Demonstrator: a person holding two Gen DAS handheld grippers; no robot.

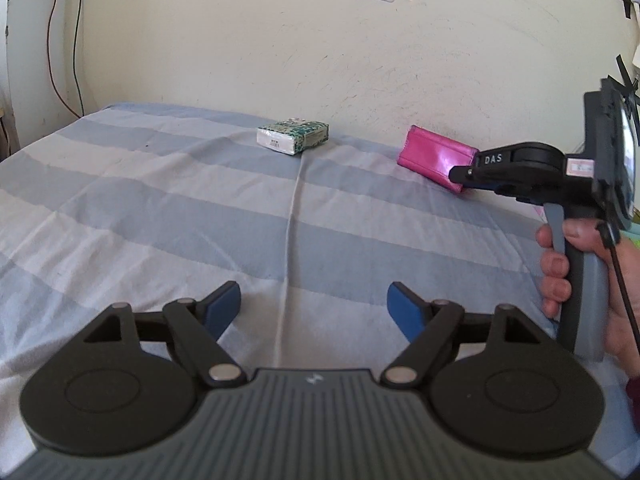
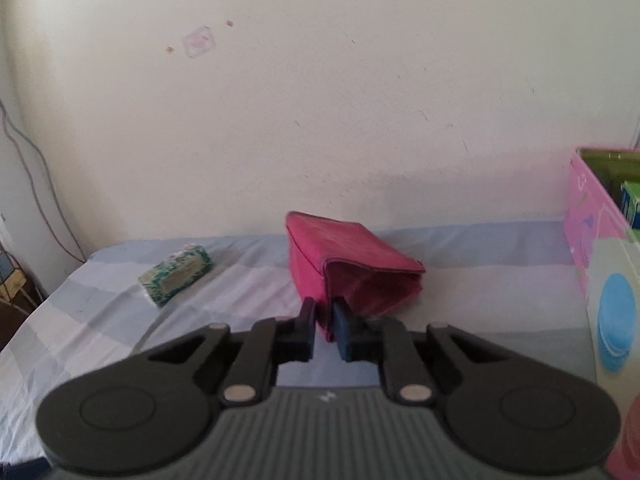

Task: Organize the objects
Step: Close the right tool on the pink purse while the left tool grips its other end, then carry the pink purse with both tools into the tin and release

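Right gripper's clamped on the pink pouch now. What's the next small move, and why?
Probably lift the pink pouch a little off the striped sheet. The right gripper is shut on its near edge, and the pink box stands open at the right. The left gripper is open with nothing between its fingers.

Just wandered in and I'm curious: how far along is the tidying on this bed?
Done: the pink box at the right already holds some items. In hand: the right hand-held gripper is shut on a corner of the pink pouch. Left: the green patterned packet lies untouched by the wall, and the left hand-held gripper is open, empty.
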